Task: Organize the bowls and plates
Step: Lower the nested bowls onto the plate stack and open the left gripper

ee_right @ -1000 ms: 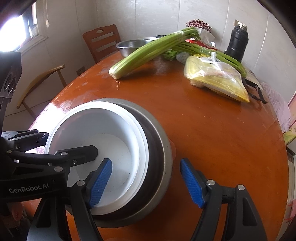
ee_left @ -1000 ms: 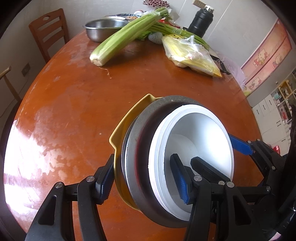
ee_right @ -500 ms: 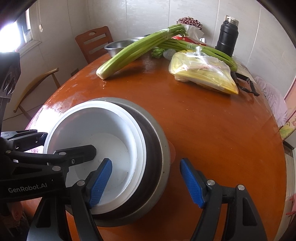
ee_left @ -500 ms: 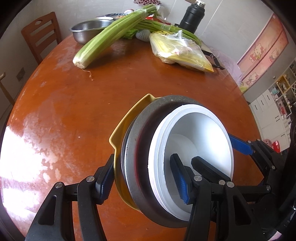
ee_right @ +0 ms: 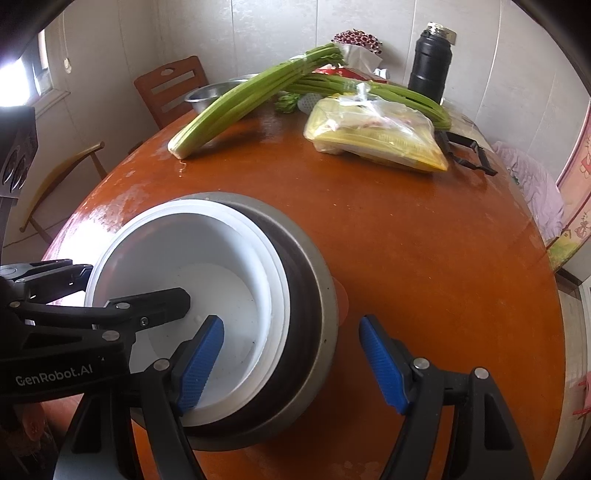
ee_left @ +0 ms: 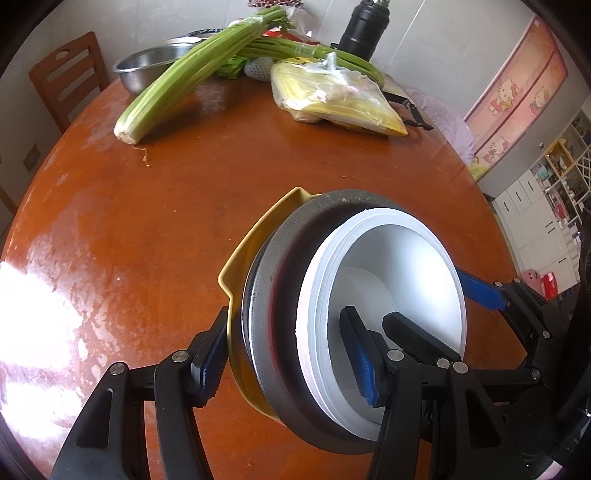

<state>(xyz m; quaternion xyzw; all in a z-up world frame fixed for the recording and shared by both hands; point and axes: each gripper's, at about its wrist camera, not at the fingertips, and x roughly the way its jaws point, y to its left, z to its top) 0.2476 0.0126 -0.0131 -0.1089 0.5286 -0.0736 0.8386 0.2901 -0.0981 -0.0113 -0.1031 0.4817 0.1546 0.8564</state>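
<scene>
A nested stack of dishes is held tilted above the round wooden table (ee_left: pixel 147 221): a yellow plate (ee_left: pixel 243 254) at the back, a grey bowl (ee_left: pixel 295 236) on it, and white bowls (ee_left: pixel 402 258) inside. My left gripper (ee_left: pixel 284 354) is shut on the stack's rim, one finger behind the yellow plate and one inside the white bowl. My right gripper (ee_right: pixel 291 354) straddles the opposite rim of the stack (ee_right: pixel 306 295), one pad inside the white bowl (ee_right: pixel 192 258) and one outside the grey bowl; the outer pad stands apart from the bowl wall.
At the far side of the table lie celery stalks (ee_left: pixel 184 77), a steel basin (ee_left: pixel 147 66), a plastic bag of yellow food (ee_left: pixel 332 96) and a black flask (ee_left: pixel 364 29). A wooden chair (ee_left: pixel 62 77) stands at the far left.
Both grippers and the stack have moved forward together over the table toward the far side. The hold on the stack looks the same.
</scene>
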